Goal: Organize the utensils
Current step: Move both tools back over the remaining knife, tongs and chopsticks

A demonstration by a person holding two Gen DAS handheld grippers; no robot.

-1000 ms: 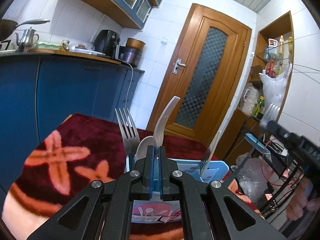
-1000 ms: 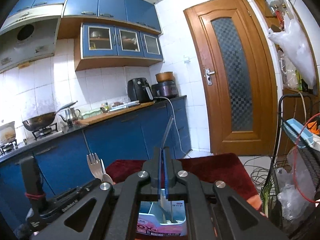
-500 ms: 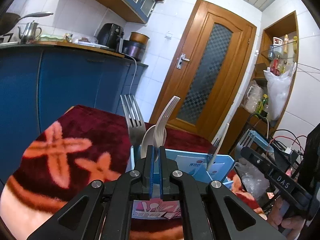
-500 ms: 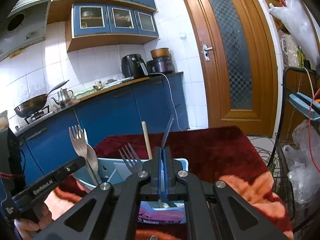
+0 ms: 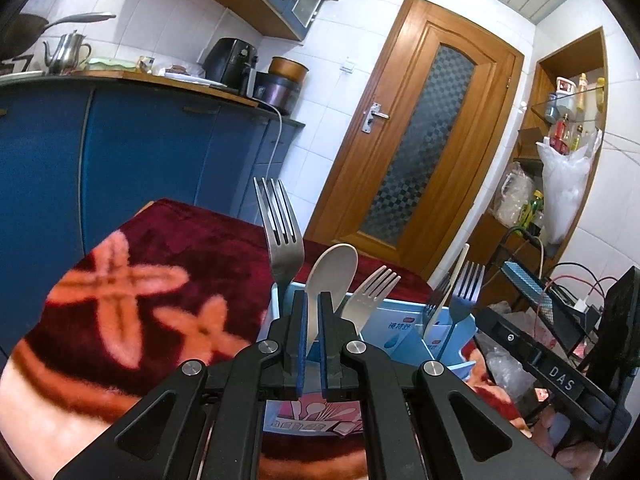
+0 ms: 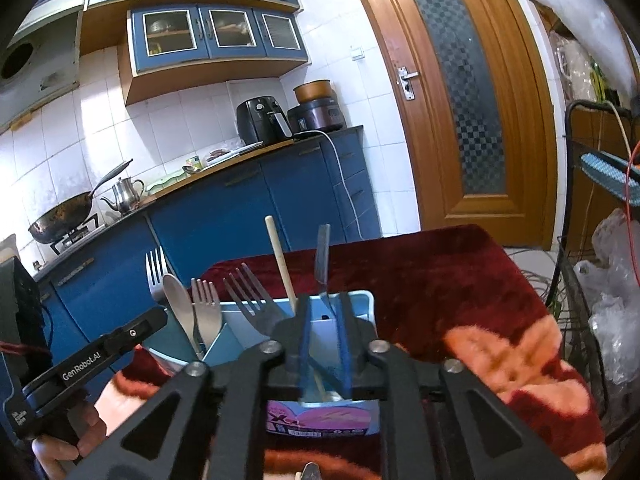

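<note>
blue kitchen cabinets and a wooden door stand behind a red patterned cloth, where a pale blue caddy holds forks and a spoon upright. my left gripper is clamped on the stem of the cream spoon standing in the caddy's left end. my right gripper has just been opening, its pads now clear of the knife standing between them in the right compartment.
</note>
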